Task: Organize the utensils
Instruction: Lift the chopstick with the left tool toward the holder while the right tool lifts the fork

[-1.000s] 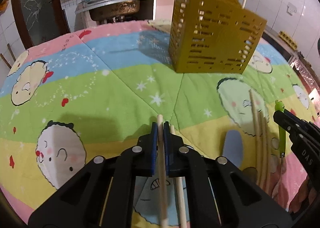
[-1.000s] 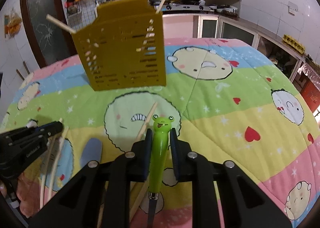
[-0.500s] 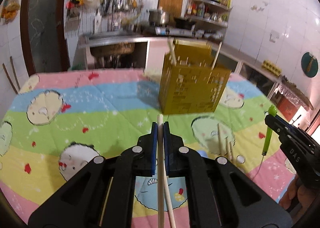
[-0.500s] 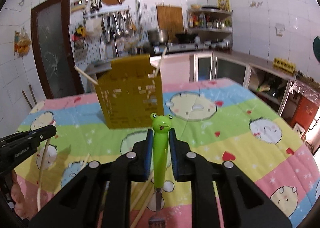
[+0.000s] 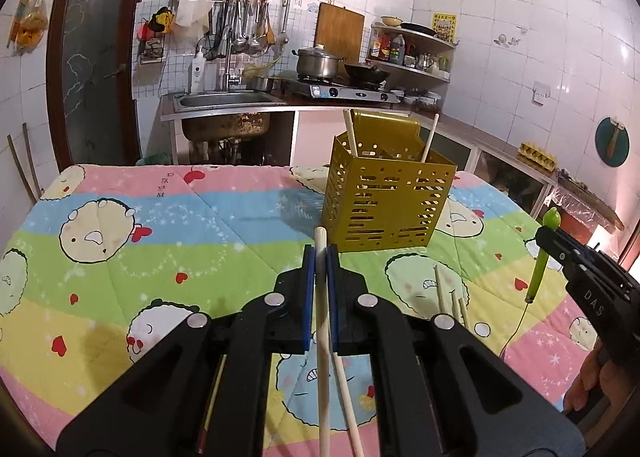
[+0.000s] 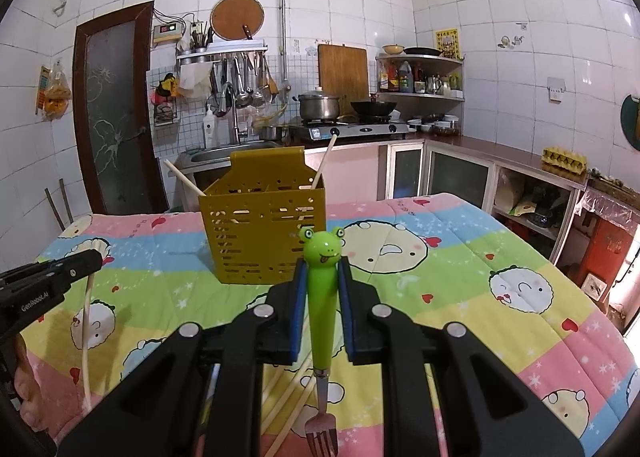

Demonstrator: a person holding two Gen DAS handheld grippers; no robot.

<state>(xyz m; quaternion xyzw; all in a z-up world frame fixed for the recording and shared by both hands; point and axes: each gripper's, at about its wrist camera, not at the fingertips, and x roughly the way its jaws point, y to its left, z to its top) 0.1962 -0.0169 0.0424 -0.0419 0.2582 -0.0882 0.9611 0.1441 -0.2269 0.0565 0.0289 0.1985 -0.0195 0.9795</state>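
Note:
My left gripper (image 5: 320,257) is shut on a wooden chopstick (image 5: 322,321) and holds it above the table. It also shows in the right wrist view (image 6: 86,263) with the chopstick (image 6: 85,333) hanging down. My right gripper (image 6: 322,273) is shut on a green frog-handled fork (image 6: 320,297), tines down; in the left wrist view the gripper (image 5: 550,237) and the fork (image 5: 540,265) show at right. The yellow perforated utensil caddy (image 5: 386,205) stands at the table's far middle (image 6: 266,241) with two chopsticks (image 5: 430,137) sticking out of it.
The table wears a colourful cartoon quilt (image 5: 160,241). Several loose chopsticks (image 5: 450,297) lie on it in front of the caddy, also under the right gripper (image 6: 288,397). A kitchen counter with sink (image 5: 224,101) and stove stands behind.
Both grippers have risen well above the table, carrying the chopstick and the fork up. The caddy now looks smaller and farther off.

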